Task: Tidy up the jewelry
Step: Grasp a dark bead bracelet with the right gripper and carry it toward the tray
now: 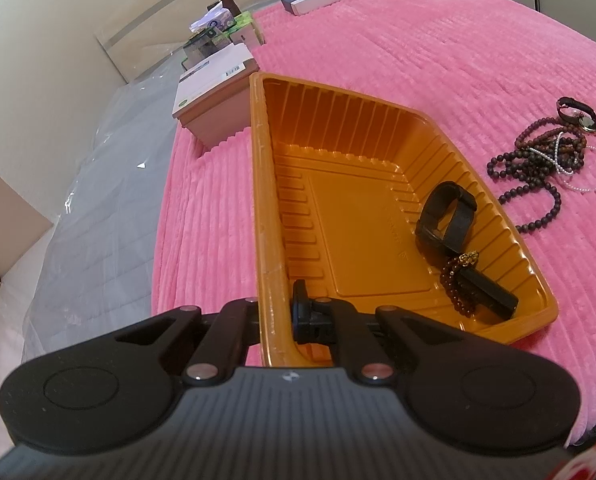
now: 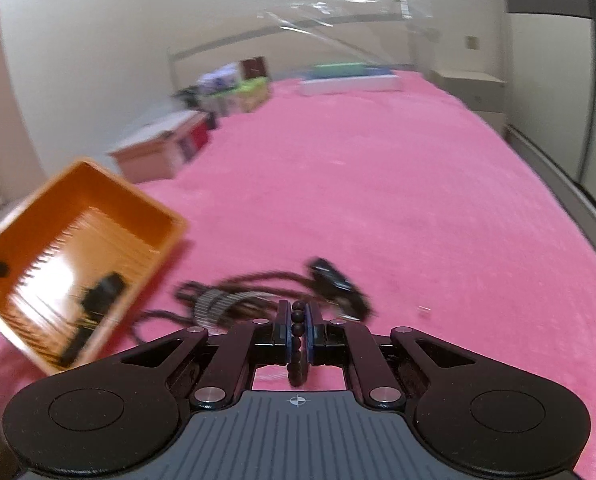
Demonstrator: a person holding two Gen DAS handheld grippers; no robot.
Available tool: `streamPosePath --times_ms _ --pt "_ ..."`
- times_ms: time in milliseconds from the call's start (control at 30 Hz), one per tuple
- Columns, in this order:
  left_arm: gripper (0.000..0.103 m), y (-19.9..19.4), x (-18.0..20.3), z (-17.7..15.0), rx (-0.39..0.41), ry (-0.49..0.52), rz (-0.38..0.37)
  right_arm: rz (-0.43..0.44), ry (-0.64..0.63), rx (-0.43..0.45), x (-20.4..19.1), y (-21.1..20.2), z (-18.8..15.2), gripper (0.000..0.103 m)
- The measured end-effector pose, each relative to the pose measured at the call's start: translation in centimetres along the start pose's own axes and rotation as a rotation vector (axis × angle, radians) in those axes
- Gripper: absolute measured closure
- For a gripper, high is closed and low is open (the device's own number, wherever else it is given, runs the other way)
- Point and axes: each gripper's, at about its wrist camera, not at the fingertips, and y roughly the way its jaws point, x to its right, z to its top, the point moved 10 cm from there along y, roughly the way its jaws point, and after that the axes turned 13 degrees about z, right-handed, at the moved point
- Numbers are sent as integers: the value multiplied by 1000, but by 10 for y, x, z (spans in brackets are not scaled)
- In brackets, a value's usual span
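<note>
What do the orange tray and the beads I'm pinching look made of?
Orange tray: looks like thin moulded plastic, glossy, with ribbed walls and light glare. Bead strand in the right hand-held gripper: small dark round beads with a matte look, possibly wood or stone; cannot tell.

A wide bed is covered by a pink ribbed blanket [image 1: 398,40], with clear plastic sheeting [image 1: 97,208] over the mattress edge on the left. Plain cream walls [image 2: 137,20] rise behind it. A pale headboard [image 2: 289,36] wrapped in plastic film stands at the far end. Boxes [image 1: 213,92] line the blanket's left edge, and flat boxes [image 2: 350,78] lie near the headboard. What looks like a bedside cabinet [image 2: 474,88] stands at the right, beside a pale wardrobe [image 2: 554,92]. The light is soft and even.
</note>
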Motion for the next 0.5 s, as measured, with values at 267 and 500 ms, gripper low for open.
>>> streamPosePath --times_ms 267,500 --pt "100 0 0 0 2 -1 -2 201 -70 -29 -83 39 27 96" --pt "100 0 0 0 3 -1 -2 323 -129 -78 -140 80 31 96"
